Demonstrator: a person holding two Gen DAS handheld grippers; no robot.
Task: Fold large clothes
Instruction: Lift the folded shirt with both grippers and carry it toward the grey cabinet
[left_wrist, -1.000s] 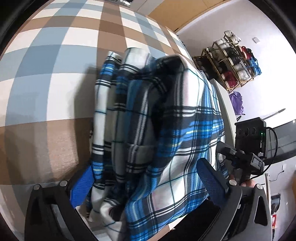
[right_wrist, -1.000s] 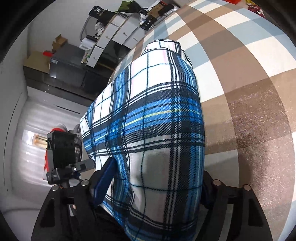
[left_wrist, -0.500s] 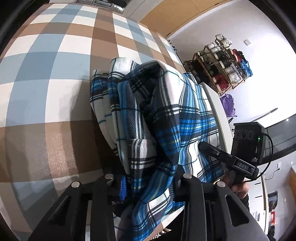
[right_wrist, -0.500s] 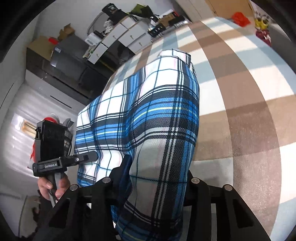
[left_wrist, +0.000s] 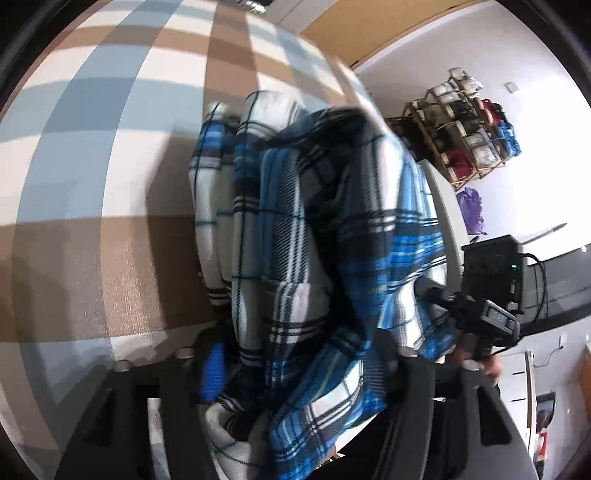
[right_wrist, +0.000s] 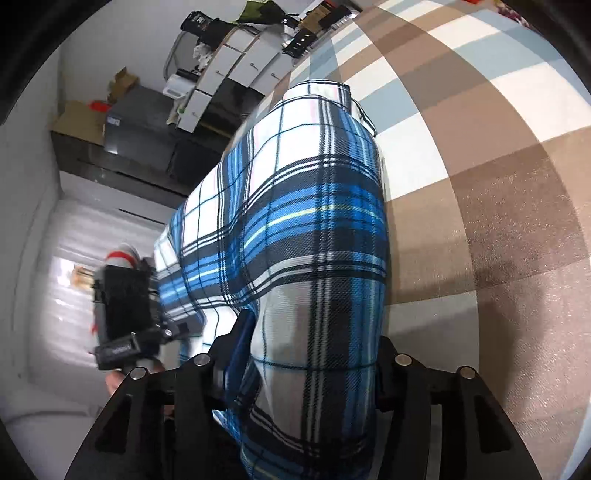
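Observation:
A blue, white and black plaid shirt (left_wrist: 295, 229) lies folded in a long bundle on a brown, blue and white checked cover (left_wrist: 92, 147). My left gripper (left_wrist: 299, 354) straddles its near end. Its jaws are opening, with bunched layers between them, and its blue pad (left_wrist: 212, 369) shows beside the cloth. In the right wrist view the shirt (right_wrist: 303, 206) runs away over the cover (right_wrist: 498, 184). My right gripper (right_wrist: 310, 343) also has the near end between its opening jaws. Each view shows the other gripper, held by a hand (left_wrist: 487, 365), at the cover's edge.
A wooden rack of bags (left_wrist: 469, 129) and a purple bag (left_wrist: 469, 210) stand by the white wall beyond the cover's right edge. White drawers (right_wrist: 236, 62) and a dark box (right_wrist: 140, 122) stand beyond the left edge. Bare cover lies either side of the shirt.
Both grippers' jaws stood wide a second ago, closed in on the shirt's near end half a second ago, and now stand wider again. The shirt stays in place.

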